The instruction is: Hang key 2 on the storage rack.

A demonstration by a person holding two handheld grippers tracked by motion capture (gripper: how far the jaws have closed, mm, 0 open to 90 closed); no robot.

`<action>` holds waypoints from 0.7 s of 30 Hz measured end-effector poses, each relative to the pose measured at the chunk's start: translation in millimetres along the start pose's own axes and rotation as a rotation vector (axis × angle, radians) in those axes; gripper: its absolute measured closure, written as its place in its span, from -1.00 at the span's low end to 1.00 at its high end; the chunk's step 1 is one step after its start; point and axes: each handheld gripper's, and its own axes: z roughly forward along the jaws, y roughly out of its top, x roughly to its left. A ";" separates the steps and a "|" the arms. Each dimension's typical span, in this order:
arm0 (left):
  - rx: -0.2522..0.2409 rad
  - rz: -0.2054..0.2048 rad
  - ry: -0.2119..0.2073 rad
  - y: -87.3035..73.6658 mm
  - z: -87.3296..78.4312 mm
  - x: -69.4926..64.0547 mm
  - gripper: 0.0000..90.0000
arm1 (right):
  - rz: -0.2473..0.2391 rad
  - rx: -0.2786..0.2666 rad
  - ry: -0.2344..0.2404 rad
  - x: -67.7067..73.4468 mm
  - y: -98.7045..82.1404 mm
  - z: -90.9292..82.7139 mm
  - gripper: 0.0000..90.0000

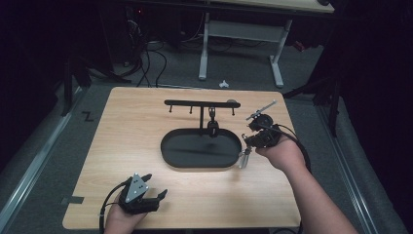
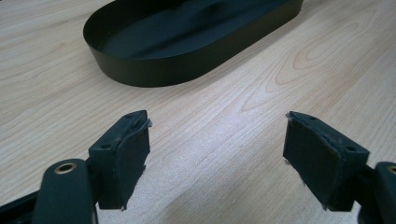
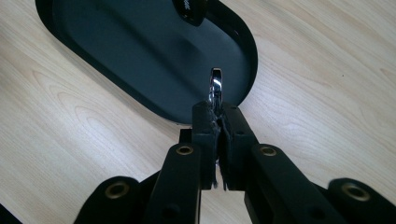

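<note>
A black oval tray lies mid-table, with a black hook rack standing at its far edge. A small dark tag hangs from one hook. My right gripper hovers at the tray's right end, shut on a shiny metal ring. In the right gripper view the ring sticks up edge-on from between the pads, above the tray. My left gripper rests near the table's front left edge. Its jaws stand wide open over bare wood, with the tray's wall ahead.
The wooden table has bare wood on both sides of the tray. Behind it stand a white desk frame and cables on the grey floor. A cable trails from the right gripper along the forearm.
</note>
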 end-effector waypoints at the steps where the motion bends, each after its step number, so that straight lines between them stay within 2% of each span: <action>1: 0.000 0.000 0.001 0.1 0.1 0.2 -0.48 | 0.003 0.001 0.001 1.4 2.0 -0.5 0.91; 11: 0.002 -0.007 0.005 -1.8 -2.0 1.8 -0.48 | -0.033 0.007 -0.006 9.4 20.1 -1.3 0.91; 21: 0.001 -0.017 0.014 -4.3 -5.9 4.3 -0.49 | -0.033 -0.006 -0.017 10.3 38.6 -3.3 0.91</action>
